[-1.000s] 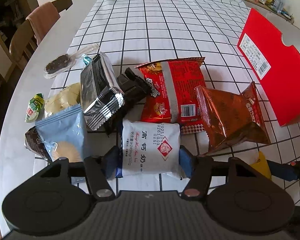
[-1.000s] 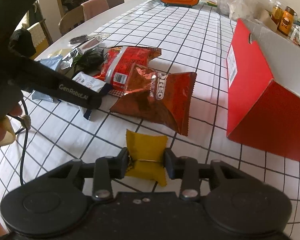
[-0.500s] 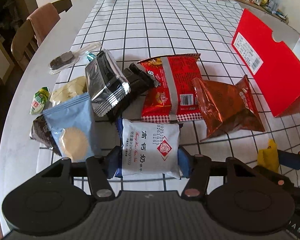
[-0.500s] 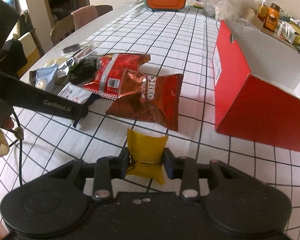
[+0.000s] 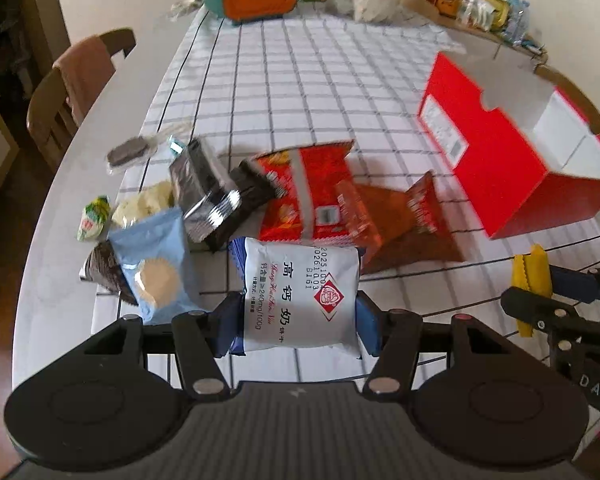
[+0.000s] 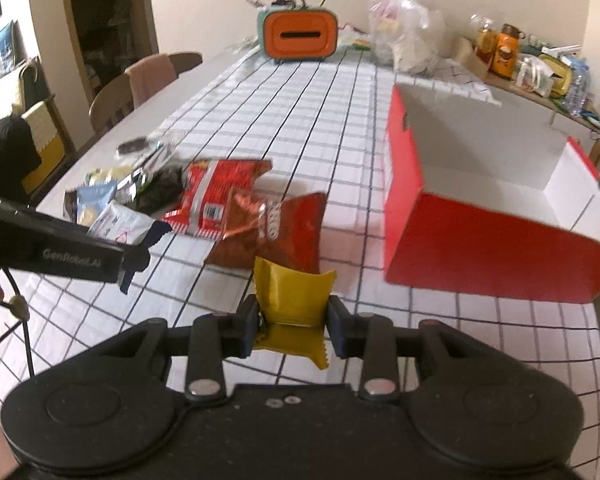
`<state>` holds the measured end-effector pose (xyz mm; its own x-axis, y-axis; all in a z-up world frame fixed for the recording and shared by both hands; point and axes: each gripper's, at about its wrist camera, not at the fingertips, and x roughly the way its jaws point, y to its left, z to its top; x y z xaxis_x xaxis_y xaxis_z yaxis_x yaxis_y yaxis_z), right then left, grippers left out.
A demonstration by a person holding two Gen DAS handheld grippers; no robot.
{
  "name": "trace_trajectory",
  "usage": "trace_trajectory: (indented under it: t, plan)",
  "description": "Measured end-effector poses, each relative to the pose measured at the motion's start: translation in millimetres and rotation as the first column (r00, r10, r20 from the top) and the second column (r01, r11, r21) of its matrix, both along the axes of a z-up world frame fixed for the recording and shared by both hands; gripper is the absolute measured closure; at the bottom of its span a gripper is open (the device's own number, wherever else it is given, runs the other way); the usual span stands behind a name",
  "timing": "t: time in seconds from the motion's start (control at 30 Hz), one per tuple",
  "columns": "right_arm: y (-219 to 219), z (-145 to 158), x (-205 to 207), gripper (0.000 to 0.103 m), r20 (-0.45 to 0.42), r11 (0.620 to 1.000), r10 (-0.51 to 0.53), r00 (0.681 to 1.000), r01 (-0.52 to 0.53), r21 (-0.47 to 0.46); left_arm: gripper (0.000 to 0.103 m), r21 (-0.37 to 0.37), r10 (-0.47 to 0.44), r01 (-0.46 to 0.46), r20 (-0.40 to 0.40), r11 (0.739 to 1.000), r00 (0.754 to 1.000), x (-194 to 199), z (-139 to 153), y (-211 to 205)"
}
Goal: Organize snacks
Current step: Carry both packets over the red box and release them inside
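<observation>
The left gripper [image 5: 298,314] has its blue pads pinched on either side of a white packet printed with red and black characters [image 5: 300,296], which sits low in the centre of the left wrist view, lifted clear of the checked tablecloth [image 5: 300,92]; the right gripper [image 6: 293,320] is clamped on a small yellow packet [image 6: 294,300], low in the centre of its own view, and that same yellow packet shows at the right edge of the left wrist view, held between dark fingers; behind the white packet, across the middle of the frame, the loose snacks lie in a heap: a light blue packet with a round biscuit pictured on it [image 5: 154,264] at the left, a silver and black packet [image 5: 202,192] tilted against a dark wrapper [image 5: 256,188], a red bag [image 5: 308,196] lying flat, and a brown Oreo bag [image 5: 400,220] overlapping the red bag's right side; a small green and white sweet [image 5: 93,222] rests alone near the table's left edge; the red box [image 6: 496,216], open at the top with a white inside and a divider at its far end, stands at the right of both views, well apart from the heap; an orange and teal case [image 6: 298,34] stands at the far end of the table, top centre.
</observation>
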<state>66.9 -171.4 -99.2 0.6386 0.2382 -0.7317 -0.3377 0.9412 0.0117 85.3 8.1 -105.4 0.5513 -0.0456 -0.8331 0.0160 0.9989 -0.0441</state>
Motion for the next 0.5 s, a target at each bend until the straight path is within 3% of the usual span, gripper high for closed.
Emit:
trace_trajectory:
  t: [0.5]
  plan:
    - [-56, 69, 21, 0.069, 0.116, 0.999, -0.033, 0.993, 0.031, 0.016, 0.044, 0.008, -0.128, 0.128, 0.139, 0.992, 0.982, 20, 72, -68]
